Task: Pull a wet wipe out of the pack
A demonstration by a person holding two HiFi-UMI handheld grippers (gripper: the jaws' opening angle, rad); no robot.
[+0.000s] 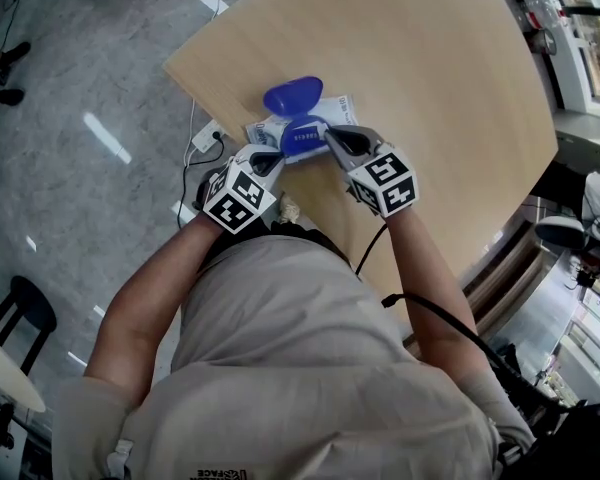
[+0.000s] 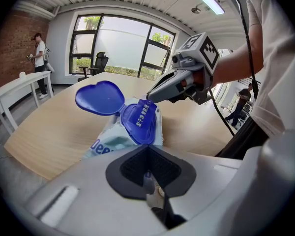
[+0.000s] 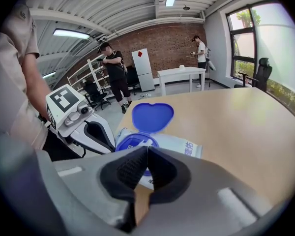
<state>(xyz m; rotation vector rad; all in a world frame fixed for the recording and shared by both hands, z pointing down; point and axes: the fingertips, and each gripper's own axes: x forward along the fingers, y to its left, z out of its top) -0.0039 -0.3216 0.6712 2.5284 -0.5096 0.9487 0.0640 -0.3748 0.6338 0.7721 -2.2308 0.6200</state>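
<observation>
- Blue plastic marks our target. The wipe pack point(image 1: 332, 110) lies on the wooden table point(image 1: 440, 88), just inside its near edge, with the flip lid point(image 1: 293, 95) thrown back and the ringed opening point(image 1: 305, 138) bare.
- A small white scrap of wipe point(image 3: 143, 142) shows inside that ring.
- Our right gripper point(image 1: 328, 137) has its tip at the ring, jaws closed to a point. We cannot see whether the scrap is caught between them.
- Our left gripper point(image 1: 273, 157) sits just beside the pack's near end, jaws pressed together with nothing held.
- We judge the pull should go slowly and straight up, away from the lid, with the left tip pressing the pack down so it stays put. If nothing is pinched, we should part the right jaws narrowly and bite the scrap first.
- The table edge is close, so a sideways drag could slide the pack off toward the floor point(image 1: 90, 88).
- Bare board stretches well beyond and to the right, and nothing blocks the space above. Only our two grippers crowd each other.
</observation>
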